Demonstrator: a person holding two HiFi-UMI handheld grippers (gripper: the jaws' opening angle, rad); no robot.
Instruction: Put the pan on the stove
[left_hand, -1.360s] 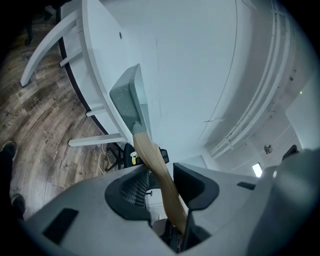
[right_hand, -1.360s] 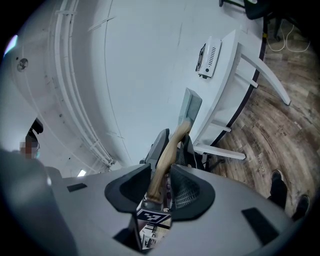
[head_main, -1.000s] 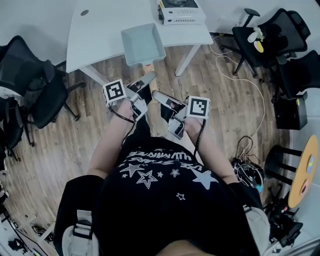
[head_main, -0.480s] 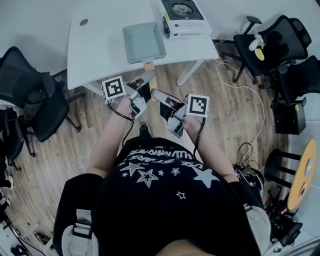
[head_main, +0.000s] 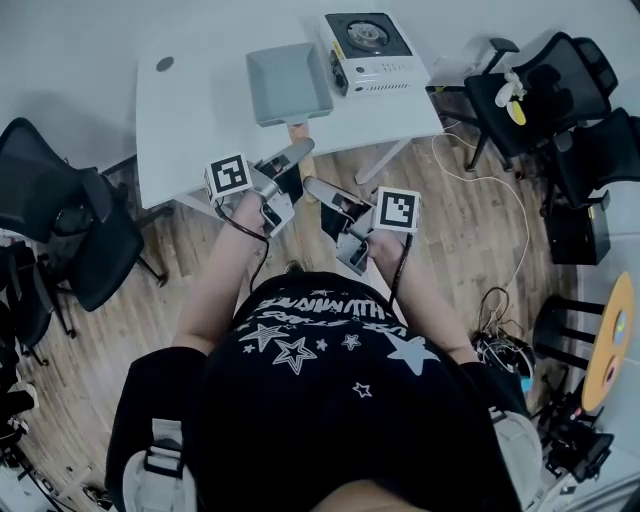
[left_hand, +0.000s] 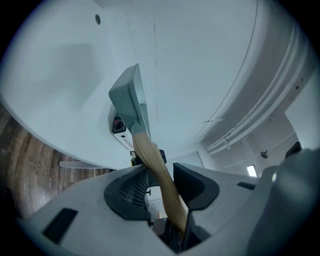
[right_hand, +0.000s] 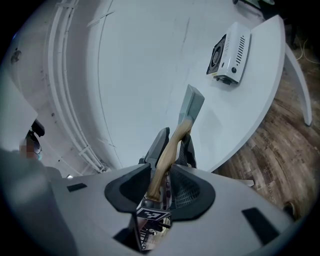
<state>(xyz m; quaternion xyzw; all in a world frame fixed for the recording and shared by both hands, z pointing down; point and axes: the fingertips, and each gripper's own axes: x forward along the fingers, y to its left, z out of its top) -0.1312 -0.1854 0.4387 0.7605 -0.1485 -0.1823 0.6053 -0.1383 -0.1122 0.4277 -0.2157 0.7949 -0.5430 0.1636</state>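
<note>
A grey square pan (head_main: 288, 82) with a wooden handle (head_main: 298, 131) hangs over the white table (head_main: 190, 115), left of the white single-burner stove (head_main: 370, 45). My left gripper (head_main: 293, 155) is shut on the handle (left_hand: 152, 160) close to the pan (left_hand: 127, 97). My right gripper (head_main: 315, 188) is shut on the handle's end (right_hand: 167, 150), just behind the left gripper (right_hand: 160, 142). In the right gripper view the pan (right_hand: 191, 105) points edge-on at the table, with the stove (right_hand: 229, 52) off to its upper right. Whether the pan touches the table I cannot tell.
Black office chairs stand left of the table (head_main: 70, 215) and at the right (head_main: 560, 80). A white cable (head_main: 490, 165) trails over the wooden floor. A white table leg (head_main: 385, 160) slants down beneath the stove corner. A round hole (head_main: 165, 63) marks the table's far left.
The table and stove have come closer in the head view. The pan, which overhung the front edge, now lies further over the tabletop. Both grippers keep their hold.
</note>
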